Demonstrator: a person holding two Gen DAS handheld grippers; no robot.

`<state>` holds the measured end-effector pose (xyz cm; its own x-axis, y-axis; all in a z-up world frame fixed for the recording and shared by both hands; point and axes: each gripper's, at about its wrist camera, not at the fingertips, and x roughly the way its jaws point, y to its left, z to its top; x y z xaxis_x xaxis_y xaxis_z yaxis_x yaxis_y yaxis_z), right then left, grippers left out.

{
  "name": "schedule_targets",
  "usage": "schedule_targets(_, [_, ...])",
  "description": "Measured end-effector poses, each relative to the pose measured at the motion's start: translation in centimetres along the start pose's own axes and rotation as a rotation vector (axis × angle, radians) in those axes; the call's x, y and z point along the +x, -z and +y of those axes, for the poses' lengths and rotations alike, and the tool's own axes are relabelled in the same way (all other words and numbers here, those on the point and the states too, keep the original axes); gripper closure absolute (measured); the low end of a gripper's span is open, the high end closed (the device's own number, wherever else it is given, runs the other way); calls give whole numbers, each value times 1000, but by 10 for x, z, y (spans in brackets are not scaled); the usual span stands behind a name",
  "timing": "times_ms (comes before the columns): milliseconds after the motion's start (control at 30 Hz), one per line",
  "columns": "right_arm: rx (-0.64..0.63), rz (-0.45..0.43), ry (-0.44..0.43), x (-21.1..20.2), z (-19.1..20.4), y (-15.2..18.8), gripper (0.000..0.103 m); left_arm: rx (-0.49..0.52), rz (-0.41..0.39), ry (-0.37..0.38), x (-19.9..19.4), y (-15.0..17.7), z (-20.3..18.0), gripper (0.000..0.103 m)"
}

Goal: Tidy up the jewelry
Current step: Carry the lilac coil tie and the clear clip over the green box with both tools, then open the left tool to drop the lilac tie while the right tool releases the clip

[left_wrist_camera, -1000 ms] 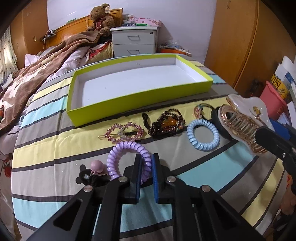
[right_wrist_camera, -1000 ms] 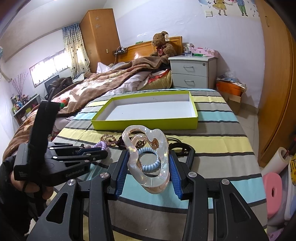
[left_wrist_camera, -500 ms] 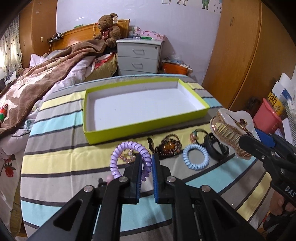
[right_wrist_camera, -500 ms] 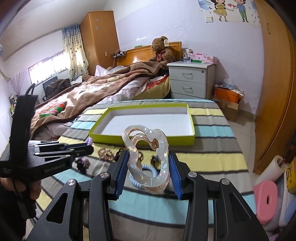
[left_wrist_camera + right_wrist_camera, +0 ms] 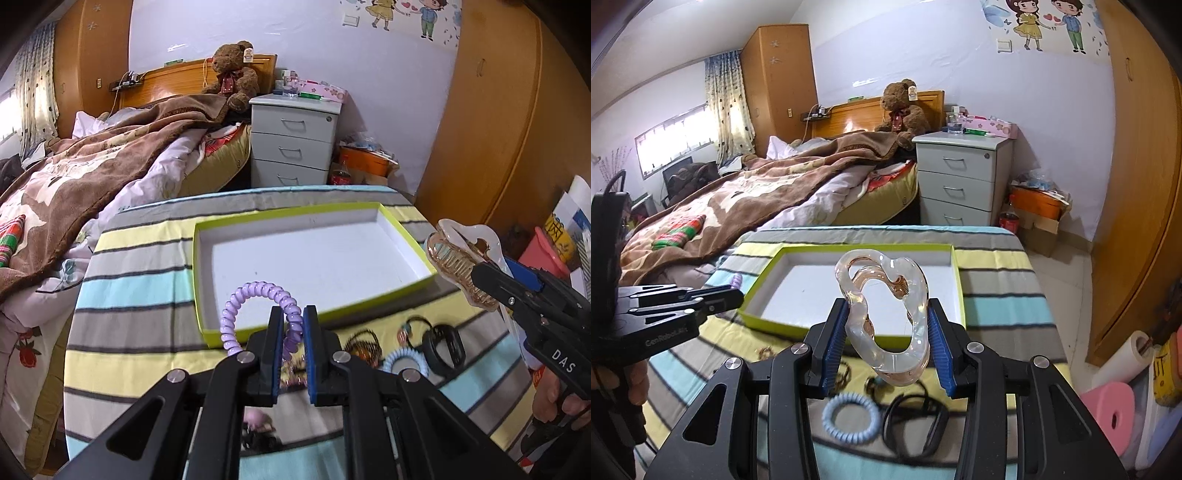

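left gripper (image 5: pixel 291 325) fingers clamp purple coil tie (image 5: pixel 258 295) | right gripper (image 5: pixel 886 332) fingers clamp clear claw clip (image 5: pixel 886 317)

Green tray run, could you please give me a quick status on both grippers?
Left gripper shut on purple coil hair tie. Right gripper shut on clear claw clip. Both held above the striped cloth; green tray empty, nothing blocking it.

purple coil tie (image 5: pixel 258 306): glossy smooth plastic. hair claw (image 5: pixel 886 314): clear glossy plastic, amber tint, metal spring. tray (image 5: pixel 406 236): matt card, white inside, lime outside. striped cover (image 5: pixel 140 288): matt woven cloth. blanket (image 5: pixel 92 166): fuzzy brown fleece. wardrobe (image 5: pixel 1137 184): smooth wood
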<state>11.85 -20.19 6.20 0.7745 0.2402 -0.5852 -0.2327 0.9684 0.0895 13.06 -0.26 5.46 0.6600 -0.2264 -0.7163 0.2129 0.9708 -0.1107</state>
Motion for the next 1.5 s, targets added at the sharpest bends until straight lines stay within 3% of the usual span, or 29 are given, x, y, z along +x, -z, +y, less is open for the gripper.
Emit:
schedule_targets(567, [-42, 77, 56, 83, -19, -39, 60, -62, 15, -30, 57, -47, 24, 92])
schedule_targets(1000, [-76, 190, 55, 141, -22, -35, 60, -99, 90, -52, 112, -51, 38, 92])
schedule_targets(1500, [-87, 244, 54, 162, -22, -34, 60, -107, 135, -71, 138, -48, 41, 92])
